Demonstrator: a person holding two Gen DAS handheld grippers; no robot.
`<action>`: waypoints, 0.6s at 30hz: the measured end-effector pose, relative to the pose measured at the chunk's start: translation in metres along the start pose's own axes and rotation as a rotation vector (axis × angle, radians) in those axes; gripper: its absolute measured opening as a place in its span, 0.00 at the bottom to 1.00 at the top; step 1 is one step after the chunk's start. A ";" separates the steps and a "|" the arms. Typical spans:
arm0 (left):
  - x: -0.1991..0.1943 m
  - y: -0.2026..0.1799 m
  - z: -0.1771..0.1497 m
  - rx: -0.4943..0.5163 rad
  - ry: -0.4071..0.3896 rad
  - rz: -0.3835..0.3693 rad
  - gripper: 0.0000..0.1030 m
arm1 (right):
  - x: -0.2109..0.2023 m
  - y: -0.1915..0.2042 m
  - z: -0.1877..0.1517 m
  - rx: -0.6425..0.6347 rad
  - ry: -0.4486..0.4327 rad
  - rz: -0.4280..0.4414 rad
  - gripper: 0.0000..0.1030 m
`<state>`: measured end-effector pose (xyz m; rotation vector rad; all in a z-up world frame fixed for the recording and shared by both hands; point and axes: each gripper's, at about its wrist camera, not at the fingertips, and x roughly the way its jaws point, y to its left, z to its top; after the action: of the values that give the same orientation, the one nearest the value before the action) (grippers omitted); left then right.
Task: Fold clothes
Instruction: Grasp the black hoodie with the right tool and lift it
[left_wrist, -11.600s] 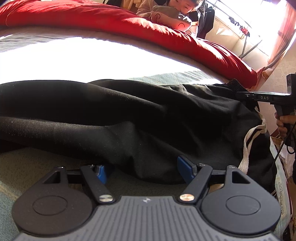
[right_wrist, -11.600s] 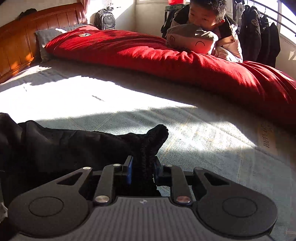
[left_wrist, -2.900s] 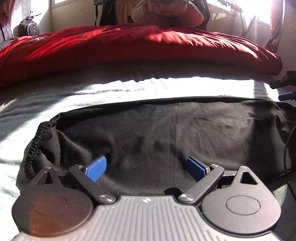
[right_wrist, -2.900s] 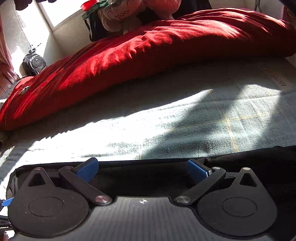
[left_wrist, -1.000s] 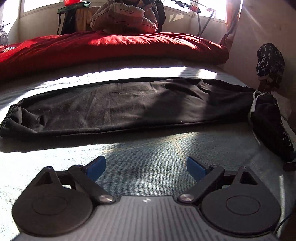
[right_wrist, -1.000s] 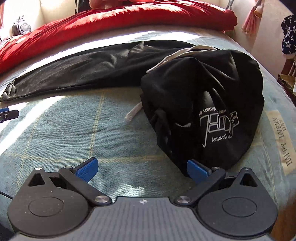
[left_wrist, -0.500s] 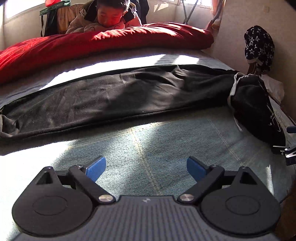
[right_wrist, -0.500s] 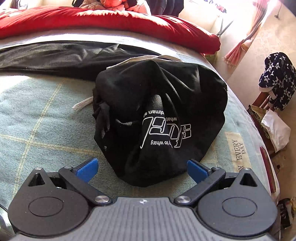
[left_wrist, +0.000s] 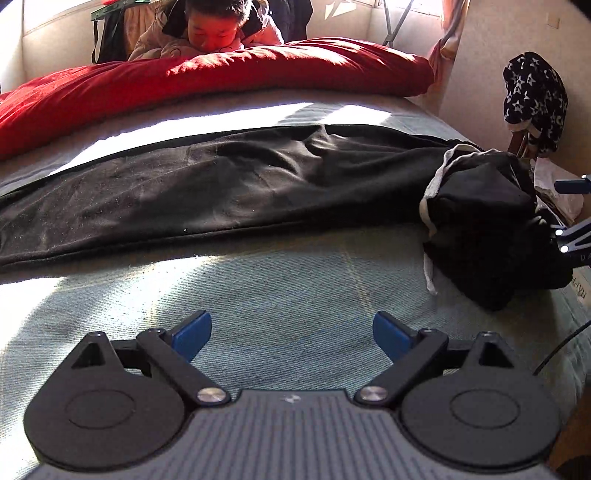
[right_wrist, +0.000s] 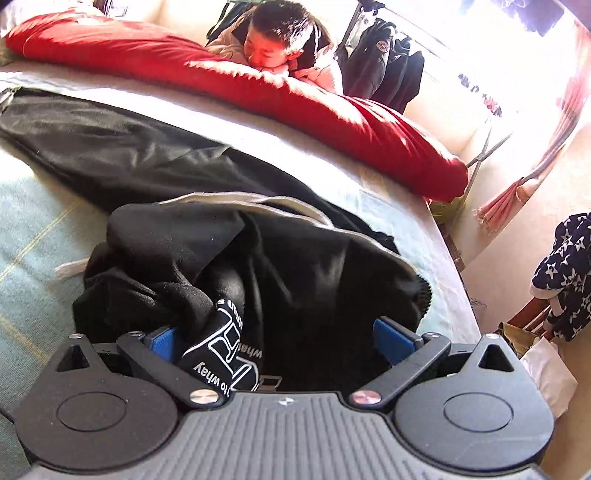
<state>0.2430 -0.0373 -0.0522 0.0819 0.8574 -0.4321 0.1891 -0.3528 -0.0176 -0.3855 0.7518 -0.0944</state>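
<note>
Long black cloth garment (left_wrist: 236, 184) lies flat on pale blue bedspread (left_wrist: 295, 295), long axis left-right. Crumpled black printed garment (right_wrist: 258, 280) bunched between spread fingers of right gripper (right_wrist: 277, 338), ungripped. Left gripper (left_wrist: 291, 332) released, over bare bedspread.

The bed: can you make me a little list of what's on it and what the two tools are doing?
bed cover: blue-green
flat clothing: long black garment, laid out across the bed
bunched clothing: black garment with white lettering, crumpled by the bed's edge
far side: red quilt, a person leaning on it
left tool: open, above bare cover, holding nothing
right tool: open, the crumpled garment lies between its fingers
folding: crumpled garment not yet folded
</note>
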 end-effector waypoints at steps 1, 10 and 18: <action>0.003 -0.007 0.001 -0.002 0.006 -0.001 0.91 | 0.004 -0.010 0.003 0.012 -0.015 -0.004 1.00; 0.010 -0.039 0.002 0.004 0.053 0.020 0.91 | 0.085 -0.071 0.005 0.195 0.023 0.061 1.00; 0.011 -0.050 0.009 0.031 0.003 -0.025 0.91 | 0.106 -0.075 -0.002 0.249 0.035 0.096 1.00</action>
<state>0.2362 -0.0887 -0.0495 0.1004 0.8551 -0.4689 0.2686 -0.4463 -0.0594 -0.1113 0.7816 -0.1029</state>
